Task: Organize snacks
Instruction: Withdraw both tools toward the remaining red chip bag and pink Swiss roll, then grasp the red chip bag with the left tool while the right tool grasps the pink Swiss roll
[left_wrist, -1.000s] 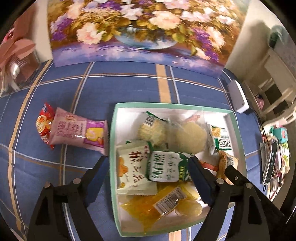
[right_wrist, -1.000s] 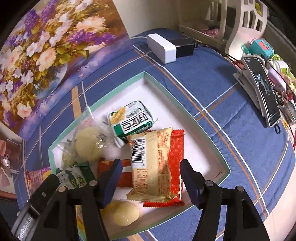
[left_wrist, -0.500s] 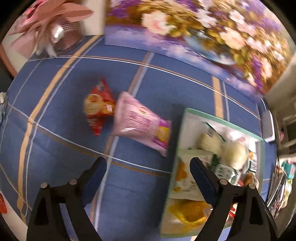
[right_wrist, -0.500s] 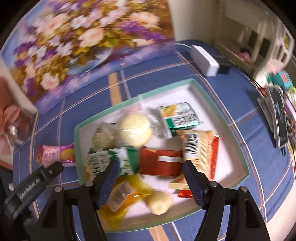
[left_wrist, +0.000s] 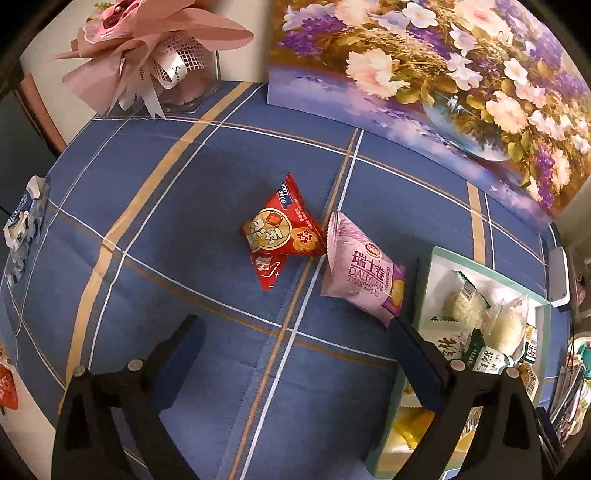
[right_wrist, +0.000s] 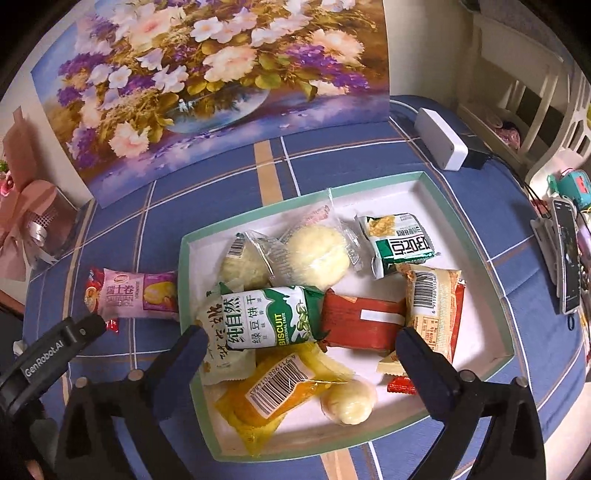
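In the left wrist view a red snack packet and a pink Swiss-roll packet lie touching on the blue checked cloth, left of the green-rimmed white tray. My left gripper hovers nearer than both, jaws opening, with only cloth between them. The right wrist view shows the tray holding several snacks. My right gripper hangs over its near half with jaws opening. A green biscuit pack and a red pack lie below the gap, untouched. The pink packet rests against the tray's left wall.
A floral painting stands along the back of the table. A pink bouquet sits at the far left and a tissue pack at the left edge. A white box and a phone lie right of the tray.
The left gripper swung left from over the tray to the cloth near the two loose packets, jaws wider. The right jaws spread wide, away from the beige barcode packet, and moved left over the tray.
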